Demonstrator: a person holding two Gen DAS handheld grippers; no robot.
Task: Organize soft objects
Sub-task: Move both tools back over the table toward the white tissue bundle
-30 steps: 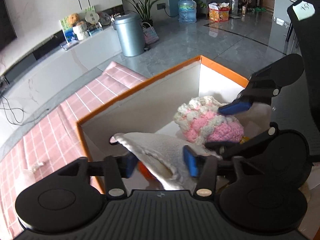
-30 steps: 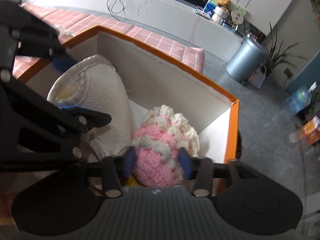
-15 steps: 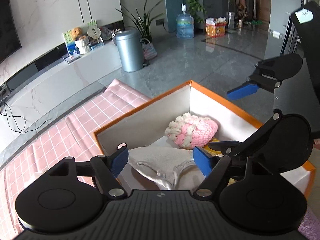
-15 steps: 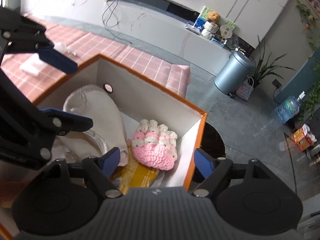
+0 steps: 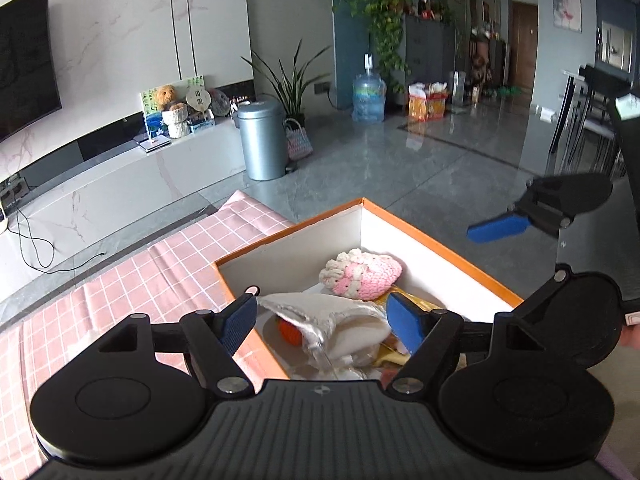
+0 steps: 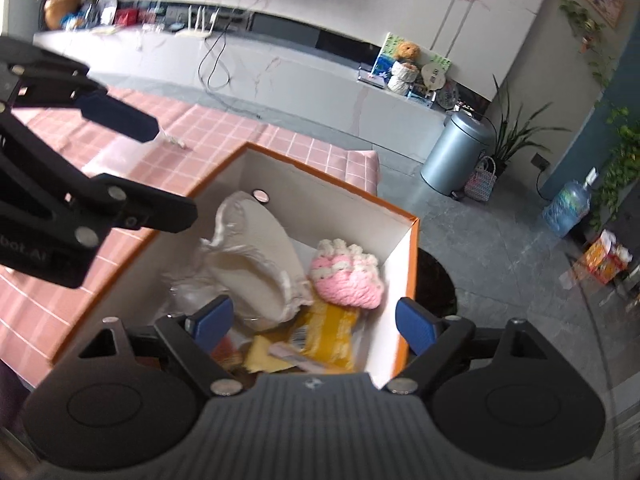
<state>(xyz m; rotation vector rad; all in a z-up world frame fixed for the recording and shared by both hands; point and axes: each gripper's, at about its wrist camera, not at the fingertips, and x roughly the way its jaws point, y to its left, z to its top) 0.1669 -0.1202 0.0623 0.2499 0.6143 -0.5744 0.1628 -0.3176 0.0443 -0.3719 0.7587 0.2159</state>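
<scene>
An orange-rimmed white box (image 5: pixel 440 246) (image 6: pixel 412 264) stands on the pink checked cloth. Inside lie a pink and cream crocheted piece (image 5: pixel 362 274) (image 6: pixel 346 274), a white cloth pouch (image 5: pixel 320 310) (image 6: pixel 252 260), an orange item (image 5: pixel 290 332) and a yellow packet (image 6: pixel 324 328). My left gripper (image 5: pixel 322 320) is open and empty, held above the box's near side. My right gripper (image 6: pixel 314 320) is open and empty above the box; one of its blue fingers (image 5: pixel 498 228) shows in the left wrist view.
The pink checked tablecloth (image 5: pixel 120 292) (image 6: pixel 52 280) covers the table left of the box. A grey bin (image 5: pixel 262 142) (image 6: pixel 456 152), a water bottle (image 5: pixel 368 98) and plants stand on the floor beyond. A low white cabinet (image 5: pixel 120 184) runs along the wall.
Both grippers let go of their soft items inside the box, opened wide and rose up and back. The pouch and crocheted piece stay lying in the box.
</scene>
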